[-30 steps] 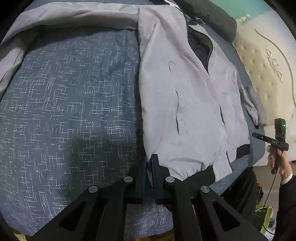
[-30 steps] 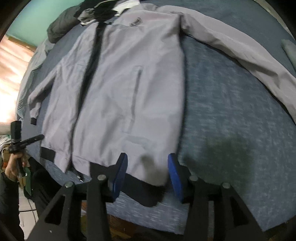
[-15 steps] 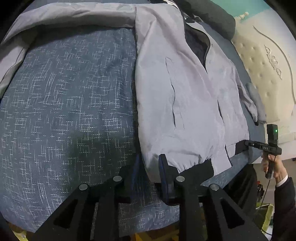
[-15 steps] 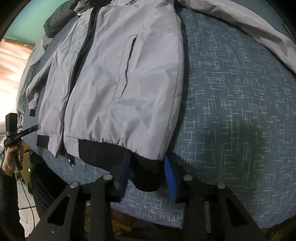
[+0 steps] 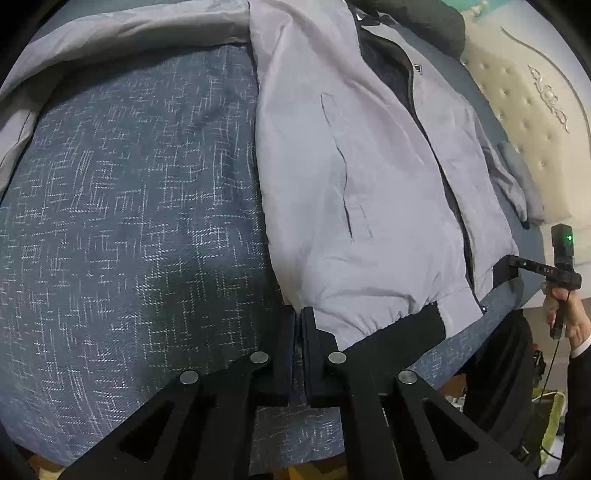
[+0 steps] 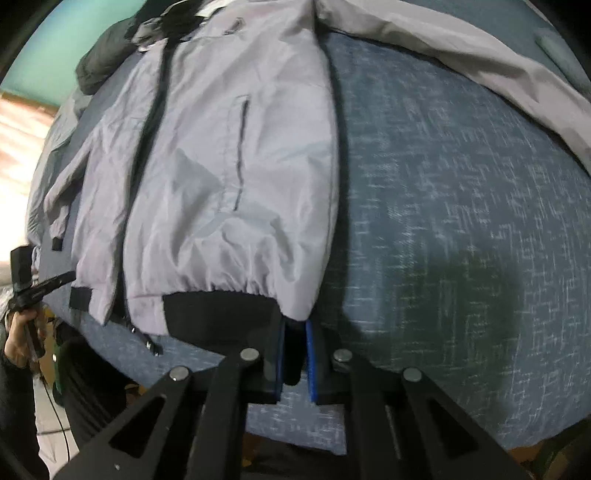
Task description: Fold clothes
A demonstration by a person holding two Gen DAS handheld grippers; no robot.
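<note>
Both tongs (image 5: 298, 314) (image 6: 293, 326) now pinching crinkly grey jacket's (image 5: 369, 184) ribbed black hem (image 6: 218, 314) corners.

Black linkage arms, silver rivets; right fingers (image 6: 309, 354) blue-padded.

One grey jacket (image 5: 369, 184), one bed (image 5: 129, 221), two grippers (image 5: 298, 317).

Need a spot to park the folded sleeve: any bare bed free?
Bare bedspread left of the jacket body, under its sleeve; likewise on the right, under the other sleeve. Crowded: dark clothes beyond the collar.
</note>
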